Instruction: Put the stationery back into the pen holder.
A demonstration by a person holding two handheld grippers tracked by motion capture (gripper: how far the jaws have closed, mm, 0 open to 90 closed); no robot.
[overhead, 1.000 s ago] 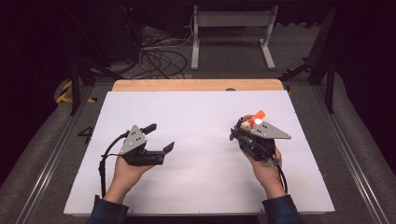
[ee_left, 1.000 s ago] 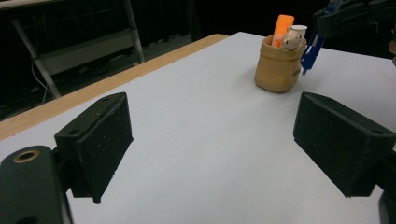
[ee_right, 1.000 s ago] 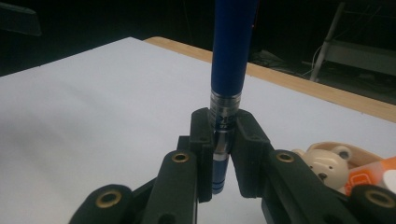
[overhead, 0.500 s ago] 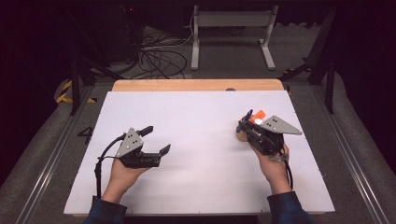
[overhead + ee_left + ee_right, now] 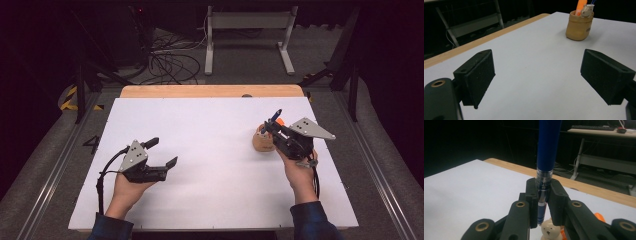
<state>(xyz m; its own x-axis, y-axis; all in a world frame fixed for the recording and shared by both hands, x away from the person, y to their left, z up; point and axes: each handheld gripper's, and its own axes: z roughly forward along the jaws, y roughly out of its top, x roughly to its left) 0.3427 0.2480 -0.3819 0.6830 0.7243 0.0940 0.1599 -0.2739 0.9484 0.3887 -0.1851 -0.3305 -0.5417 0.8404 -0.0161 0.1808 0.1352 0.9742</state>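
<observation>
The blue pen (image 5: 546,157) is light, stiff and smooth-barrelled, so it could slip or pivot; the right hand-held gripper (image 5: 543,202) is clamped on its lower barrel near the silver band, holding it just above the tan pen cup (image 5: 263,141) on the desk (image 5: 210,150). The left hand-held gripper (image 5: 162,152) rests open and empty. Since a second ago, the right one has shifted right and lifted the pen out over the cup

The table (image 5: 200,150) is white, edged at twelve o'clock by a light wood strip (image 5: 210,91). At its three o'clock stands a tan holder (image 5: 579,26) carrying an orange marker (image 5: 581,5) and a cream bear figure (image 5: 550,230) with dark eyes. The pen (image 5: 546,157) is deep blue with a silver band. Both tongs are black, topped by grey plates (image 5: 134,155), with brass-coloured rivets (image 5: 520,204). The sleeves (image 5: 312,222) are dark blue.
</observation>
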